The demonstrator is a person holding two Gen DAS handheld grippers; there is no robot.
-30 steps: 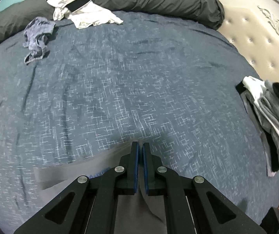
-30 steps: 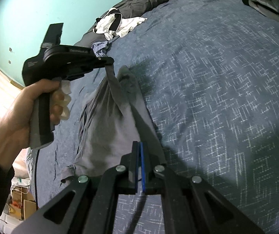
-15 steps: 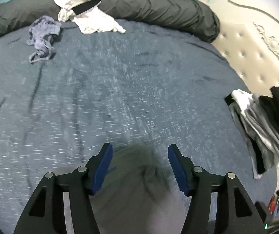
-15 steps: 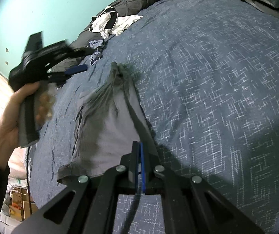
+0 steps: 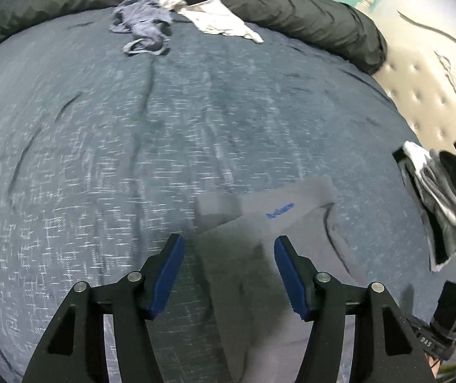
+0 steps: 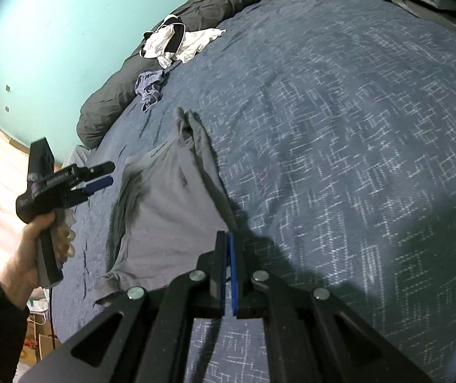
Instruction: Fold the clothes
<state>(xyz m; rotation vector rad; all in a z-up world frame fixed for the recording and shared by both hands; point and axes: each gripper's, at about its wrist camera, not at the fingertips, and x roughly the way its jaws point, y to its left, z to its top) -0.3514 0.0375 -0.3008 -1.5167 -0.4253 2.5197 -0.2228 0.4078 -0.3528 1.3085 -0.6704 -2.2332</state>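
A grey garment [image 6: 170,198] with a small blue print lies partly spread on the blue bed cover [image 5: 132,127]. My right gripper [image 6: 228,245] is shut on a taut strip of its near edge. In the left wrist view the grey garment [image 5: 291,210] lies below and ahead of my left gripper [image 5: 228,242], whose blue pads [image 5: 170,268] stand wide apart with nothing between them. From the right wrist view, the left gripper [image 6: 100,175] hovers open to the left of the cloth, held by a hand [image 6: 33,249] in a dark sleeve.
A white and black clothes heap [image 5: 196,0] and a crumpled blue-grey garment [image 5: 141,22] lie at the far edge by a dark rolled duvet [image 5: 307,16]. A stack of folded clothes [image 5: 444,198] sits at the right near the tufted headboard [image 5: 435,73].
My left gripper has opened and let go of the grey garment, then pulled away to the left. The lifted corner has dropped flat onto the bed. The right gripper has stayed put.
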